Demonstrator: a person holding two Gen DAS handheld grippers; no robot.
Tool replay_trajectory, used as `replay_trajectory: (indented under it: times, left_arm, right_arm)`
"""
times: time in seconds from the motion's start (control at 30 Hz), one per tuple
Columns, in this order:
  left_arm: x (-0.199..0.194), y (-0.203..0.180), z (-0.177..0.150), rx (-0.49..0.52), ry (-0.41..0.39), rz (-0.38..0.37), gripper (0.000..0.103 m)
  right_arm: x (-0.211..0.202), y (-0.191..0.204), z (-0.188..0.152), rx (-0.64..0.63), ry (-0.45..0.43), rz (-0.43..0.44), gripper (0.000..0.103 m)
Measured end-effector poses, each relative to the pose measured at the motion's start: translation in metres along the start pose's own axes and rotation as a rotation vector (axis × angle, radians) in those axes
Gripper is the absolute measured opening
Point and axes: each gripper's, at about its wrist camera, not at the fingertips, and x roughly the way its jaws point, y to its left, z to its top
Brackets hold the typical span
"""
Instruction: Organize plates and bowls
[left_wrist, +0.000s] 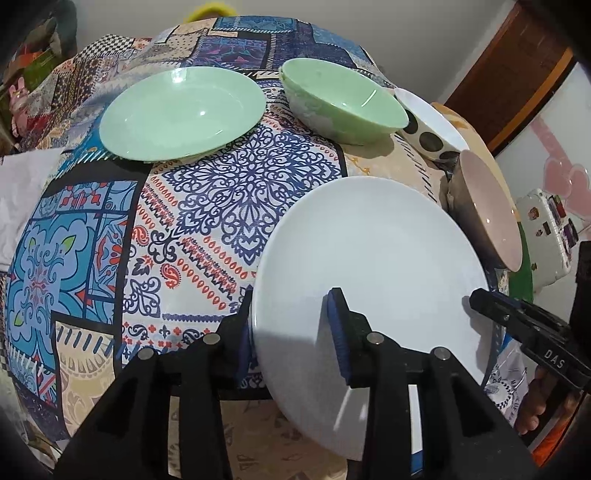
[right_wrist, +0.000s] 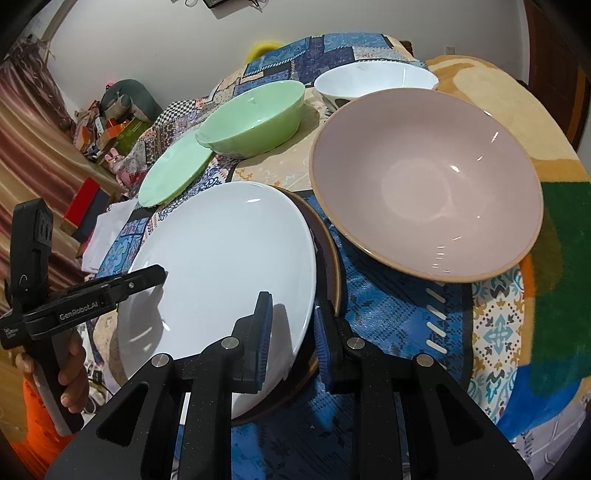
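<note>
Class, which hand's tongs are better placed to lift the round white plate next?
Probably the right tongs: they pinch the rim of the round white plate, while the left tongs merely straddle the opposite rim, pads apart.

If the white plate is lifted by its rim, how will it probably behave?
The white plate looks stiff and glazed, so probably slippery between the jaws. It appears breakable. It lies on a dark plate, so it may slide over it.

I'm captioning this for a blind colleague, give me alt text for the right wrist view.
The right gripper pinches the near rim of a white plate lying on a brown plate, while the left gripper reaches over its far side. Behind sit a pink bowl, green bowl and green plate.
</note>
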Motion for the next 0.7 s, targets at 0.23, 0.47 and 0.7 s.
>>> replay_trajectory:
  times: [0.23,0.47,0.7]
  left_arm:
    - [-0.005,-0.003,-0.002,0.033,-0.015,0.0,0.037]
    - [-0.038,0.008,-0.004,0.042,-0.086,0.018,0.043]
    - [-0.073,0.027,-0.001,0.027,-0.193,0.054,0.055]
  right_arm:
    - [-0.003,-0.001,0.0,0.003,-0.005,-0.004,0.02]
    - [-0.014,0.007,0.003,-0.053,-0.051,-0.082,0.023]
    - [-0.021,0.031,0.022,-0.113,-0.091,-0.071,0.026]
